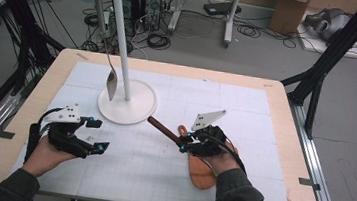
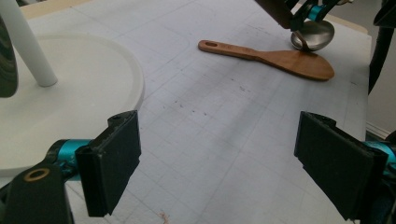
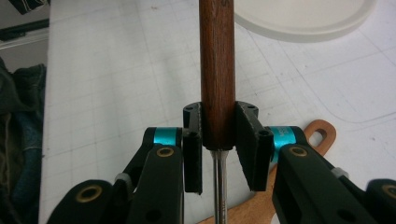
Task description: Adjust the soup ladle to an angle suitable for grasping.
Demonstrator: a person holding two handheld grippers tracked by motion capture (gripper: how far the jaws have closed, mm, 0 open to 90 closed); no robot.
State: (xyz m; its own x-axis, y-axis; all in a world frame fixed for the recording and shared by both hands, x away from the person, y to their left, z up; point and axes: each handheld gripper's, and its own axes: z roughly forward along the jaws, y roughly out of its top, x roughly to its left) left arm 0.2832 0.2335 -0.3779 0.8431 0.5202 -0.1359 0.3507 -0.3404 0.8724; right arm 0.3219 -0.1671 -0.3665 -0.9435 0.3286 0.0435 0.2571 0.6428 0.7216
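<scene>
Ladle bowl (image 2: 314, 35) half-hidden (top edge)

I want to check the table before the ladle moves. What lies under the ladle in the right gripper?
A wooden spatula lies flat on the white mat beneath the ladle. In the high view, the right gripper covers its middle.

Even bright light, soft shadows, sharp

- The ladle (image 3: 217, 70) has a dark reddish-brown wooden handle and a shiny steel bowl.
- Beside the ladle, the spatula (image 2: 275, 58) is orange-brown wood.
- The tongs (image 3: 219, 140) gripping the ladle are black with teal collars.
- The bench (image 1: 179, 70) is pale wood under a white gridded mat (image 1: 159, 169).
- Beyond the ladle, the stand (image 1: 132, 111) is white.
</scene>
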